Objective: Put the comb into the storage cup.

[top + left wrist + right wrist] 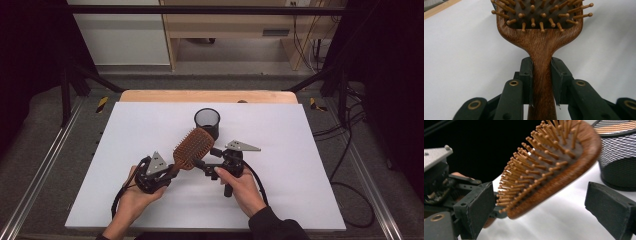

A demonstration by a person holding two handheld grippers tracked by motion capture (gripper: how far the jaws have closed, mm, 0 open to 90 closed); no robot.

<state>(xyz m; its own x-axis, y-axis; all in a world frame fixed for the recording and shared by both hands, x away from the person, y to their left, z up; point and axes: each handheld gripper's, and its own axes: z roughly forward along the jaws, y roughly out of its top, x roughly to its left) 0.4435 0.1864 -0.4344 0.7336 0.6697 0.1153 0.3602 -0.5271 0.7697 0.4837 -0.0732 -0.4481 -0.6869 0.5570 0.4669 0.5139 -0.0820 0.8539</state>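
Observation:
A wooden paddle hairbrush (192, 147) with wooden bristles hangs tilted over the white table top. My left gripper (170, 172) is shut on its handle (541, 75), with both black pads pressed against the handle's sides. My right gripper (207, 157) is open just right of the brush. In the right gripper view the brush head (554, 170) lies between the two wide-apart pads (611, 207), bristles facing the left pad, and neither pad presses on it. A black mesh cup (207, 121) stands upright just behind the brush head.
The white board (280, 190) covers a wooden table whose far edge (210, 95) shows behind it. The mesh cup (619, 157) sits close beyond my right gripper's right pad. Cables lie on the floor at the right (350, 150).

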